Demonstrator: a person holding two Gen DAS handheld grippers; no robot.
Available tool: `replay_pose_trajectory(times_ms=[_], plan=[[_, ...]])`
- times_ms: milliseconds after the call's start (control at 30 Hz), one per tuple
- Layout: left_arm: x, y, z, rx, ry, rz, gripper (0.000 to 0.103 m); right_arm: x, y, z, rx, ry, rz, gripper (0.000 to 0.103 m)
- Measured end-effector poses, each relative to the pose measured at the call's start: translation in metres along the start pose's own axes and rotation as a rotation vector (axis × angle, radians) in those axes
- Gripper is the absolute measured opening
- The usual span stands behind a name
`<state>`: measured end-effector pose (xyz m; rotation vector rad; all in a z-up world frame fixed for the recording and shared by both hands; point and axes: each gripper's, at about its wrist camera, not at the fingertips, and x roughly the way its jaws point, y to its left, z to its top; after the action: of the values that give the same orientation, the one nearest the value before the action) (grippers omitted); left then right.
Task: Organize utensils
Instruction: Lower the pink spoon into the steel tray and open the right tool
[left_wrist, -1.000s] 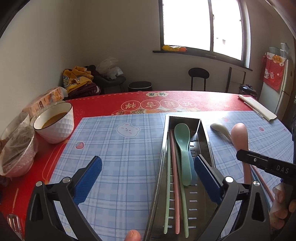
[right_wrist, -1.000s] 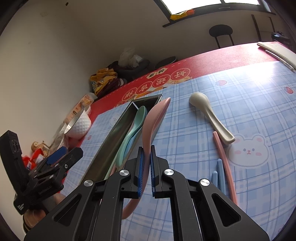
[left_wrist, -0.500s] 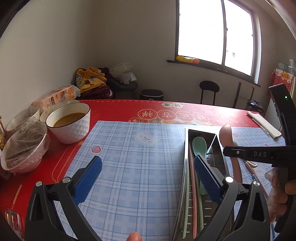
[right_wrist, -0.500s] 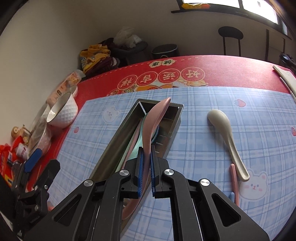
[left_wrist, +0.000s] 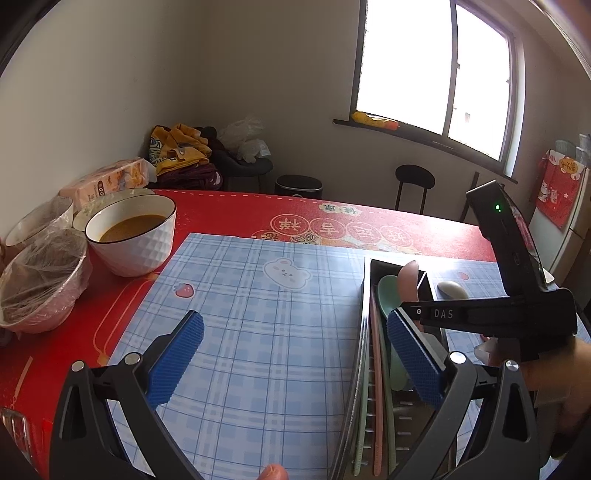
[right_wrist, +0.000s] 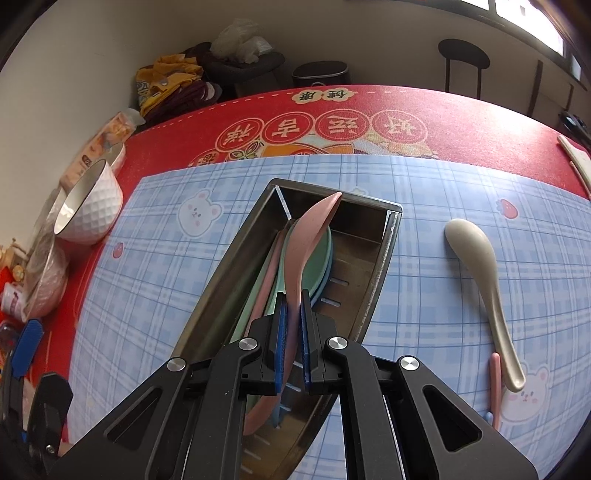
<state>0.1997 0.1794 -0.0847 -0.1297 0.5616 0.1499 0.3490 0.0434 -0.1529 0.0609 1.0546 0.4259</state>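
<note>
Above the metal tray (right_wrist: 373, 291), the right gripper (right_wrist: 291, 325) pinches the pink spoon (right_wrist: 310, 236) at its handle; it looks light, stiff and smooth; the left gripper (left_wrist: 295, 354) is wide open

"DAS" on right gripper (left_wrist: 443, 314)
</note>
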Motion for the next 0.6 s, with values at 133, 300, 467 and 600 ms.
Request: replay_pose_trajectory(times_ms=[133,300,467,600], plan=[[0.0,0.002,0.001,-0.012,0.001,0.003,0.097,0.001,0.0,0.001,0.015,0.001,0.011,0.008],[0.002,0.003,0.001,-0.022,0.011,0.01,0.097,0.0,-0.001,0.003,0.033,0.003,0.039,0.009],[0.003,0.003,0.0,-0.024,0.014,0.013,0.097,-0.008,-0.004,0.006,0.053,-0.017,0.053,0.009],[0.002,0.004,0.0,-0.026,0.012,0.009,0.097,-0.017,-0.004,0.006,0.056,-0.038,0.062,0.009]])
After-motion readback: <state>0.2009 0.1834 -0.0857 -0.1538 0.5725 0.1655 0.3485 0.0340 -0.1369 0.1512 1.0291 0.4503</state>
